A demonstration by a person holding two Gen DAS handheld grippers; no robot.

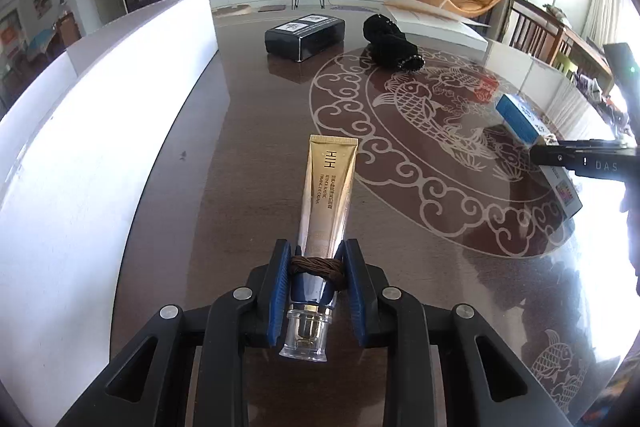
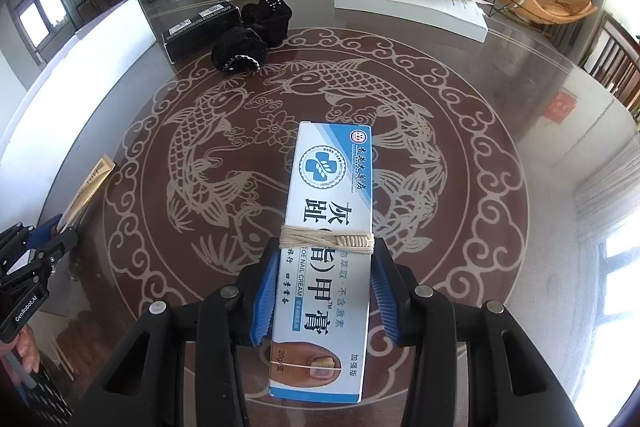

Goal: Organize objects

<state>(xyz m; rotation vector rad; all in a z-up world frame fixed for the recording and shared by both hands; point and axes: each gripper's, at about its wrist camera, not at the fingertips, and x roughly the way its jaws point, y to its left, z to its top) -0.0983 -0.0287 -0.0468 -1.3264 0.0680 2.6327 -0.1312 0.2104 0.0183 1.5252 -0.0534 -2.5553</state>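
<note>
Left gripper (image 1: 316, 291): clamped on gold tube (image 1: 329, 187), held over glossy table (image 1: 248, 131). Right gripper (image 2: 326, 291): clamped on blue-white box (image 2: 330, 227), above the table's fish pattern (image 2: 200, 155).

A dark brown table (image 2: 500, 155) with a glossy, reflecting top carries everything. A large round pale pattern (image 2: 256, 131) of two fish ringed by cloud scrolls covers its middle. Toward the far side a black box (image 1: 305, 35) with white labels lies flat on the top, and just beside it, on the edge of the pattern, lies a bundle of black fabric (image 1: 391, 41) trimmed with small beads; from the right wrist view the bundle stands in front of the box and hides part of it. A tall white panel (image 1: 92, 123) stands along the left side of the table, and a flat white board (image 2: 412, 7) lies at the far right.
</note>
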